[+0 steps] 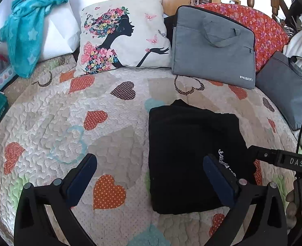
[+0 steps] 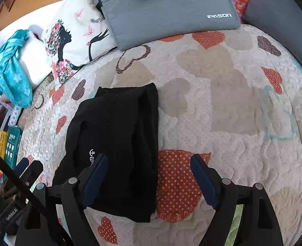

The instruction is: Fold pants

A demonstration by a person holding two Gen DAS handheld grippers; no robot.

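Item: pants (image 1: 194,155), black, one piece, lying on the bed (image 1: 114,106). Already doubled into a compact oblong with small white lettering on top; the near-left corner in the right wrist view sits less squarely than the rest.

Position: middle of the quilt, well apart from the pillow (image 1: 122,39) and the grey bag (image 1: 212,47) at the far side.

Long axis: runs near to far, roughly in line with the way both tools point.

Left gripper (image 1: 151,176): fingers wide apart, nothing between the pads. Its right finger shows in front of the lettered near part of the pants; whether it touches the cloth cannot be told. The bundle lies right of this tool's centre line; bare quilt fills most of the gap.

Right gripper (image 2: 148,176): fingers wide apart, clamped on nothing. The pants' right edge runs between the fingers, the left finger showing over the black cloth, the right one over a red heart on the quilt. The bundle lies left of centre here.

Judgement: the pants lie between the two tools, each about equally near. A further fold would likely go across the long axis, near end carried to far end, each tool taking a near corner.
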